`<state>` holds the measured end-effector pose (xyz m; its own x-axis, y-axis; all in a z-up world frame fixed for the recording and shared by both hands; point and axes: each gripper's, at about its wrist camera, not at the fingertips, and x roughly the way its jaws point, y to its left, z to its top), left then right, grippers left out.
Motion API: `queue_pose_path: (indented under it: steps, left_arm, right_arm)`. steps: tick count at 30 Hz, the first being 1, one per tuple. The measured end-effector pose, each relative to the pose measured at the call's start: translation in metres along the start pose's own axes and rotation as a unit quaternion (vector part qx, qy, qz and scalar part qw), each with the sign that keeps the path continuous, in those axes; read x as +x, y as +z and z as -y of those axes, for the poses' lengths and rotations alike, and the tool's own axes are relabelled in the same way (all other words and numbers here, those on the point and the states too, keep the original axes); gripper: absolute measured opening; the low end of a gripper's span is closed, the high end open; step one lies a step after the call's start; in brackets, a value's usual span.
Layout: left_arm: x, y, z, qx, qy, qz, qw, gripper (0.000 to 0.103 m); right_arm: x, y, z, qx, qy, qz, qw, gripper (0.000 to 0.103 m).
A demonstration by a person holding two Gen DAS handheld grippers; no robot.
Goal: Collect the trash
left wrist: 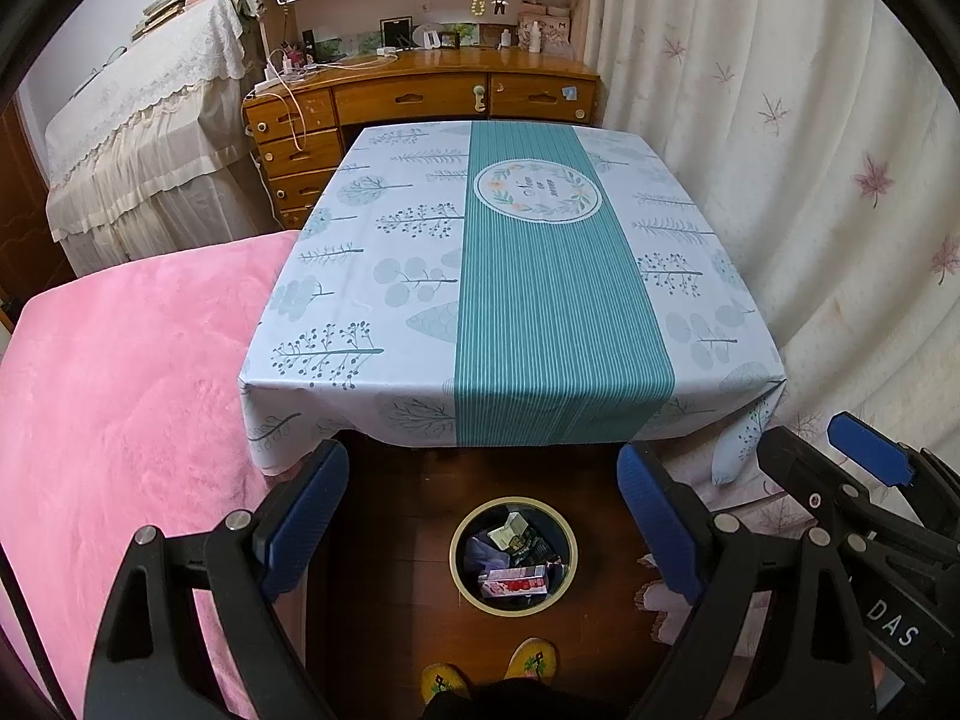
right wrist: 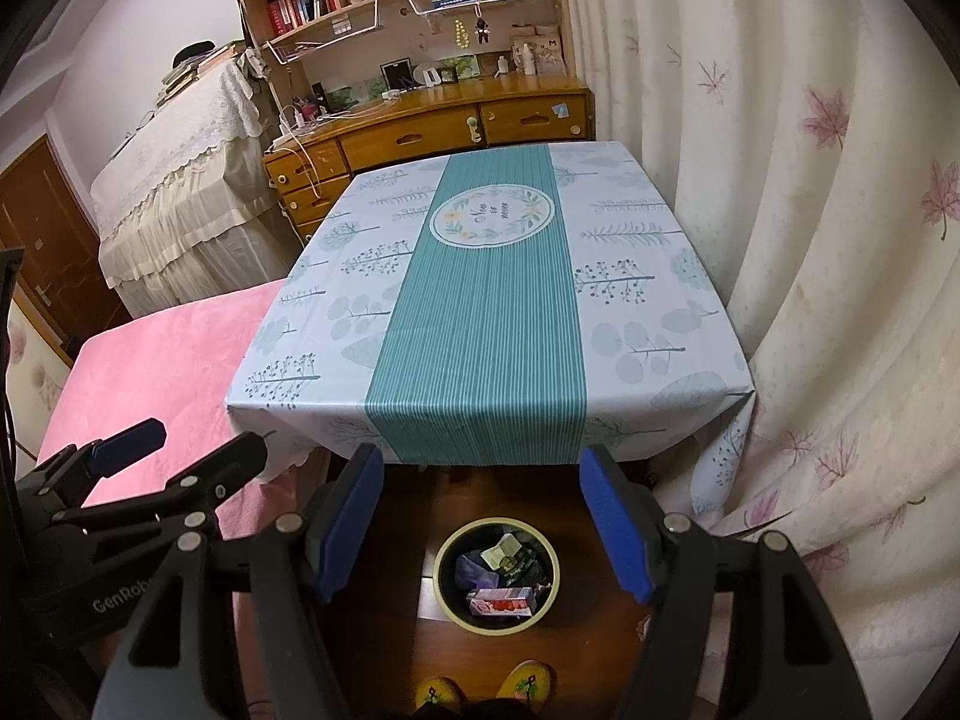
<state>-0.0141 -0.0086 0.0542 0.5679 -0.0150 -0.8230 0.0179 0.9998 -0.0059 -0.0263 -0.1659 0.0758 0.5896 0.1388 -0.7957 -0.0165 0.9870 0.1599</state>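
Observation:
A round bin with a pale rim (left wrist: pixel 513 610) (right wrist: pixel 495 629) stands on the dark wooden floor below the table's near edge. Inside lie a pink-and-red box (left wrist: pixel 516 582) (right wrist: pixel 501 600), a green-and-white packet (left wrist: pixel 510 531) (right wrist: pixel 501 549) and a purple bag (left wrist: pixel 480 546). My left gripper (left wrist: pixel 483 456) (right wrist: pixel 186 447) hangs open above the bin, with nothing between its blue pads. Beside it on the right, my right gripper (right wrist: pixel 480 462) (left wrist: pixel 822 450) is open too and holds nothing. The table under its tree-print cloth (left wrist: pixel 372 300) (right wrist: pixel 630 312) has no loose item on it.
A pink bed cover (left wrist: pixel 132 390) borders the table on the left, and a leaf-print curtain (right wrist: pixel 840 300) hangs close on the right. A wooden desk with shelves (left wrist: pixel 420 90) stands behind the table. The person's yellow slippers (left wrist: pixel 528 657) are just in front of the bin.

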Motion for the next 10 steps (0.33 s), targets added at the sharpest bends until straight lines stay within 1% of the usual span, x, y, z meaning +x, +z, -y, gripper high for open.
queue_pose_path:
  steps: [10]
  left_arm:
    - [0.0007,-0.0004,-0.0021,0.0,0.001,0.0,1.0,0.09]
  right_arm:
    - [0.0002,0.0005,0.0001,0.0,0.0,0.0,1.0,0.069]
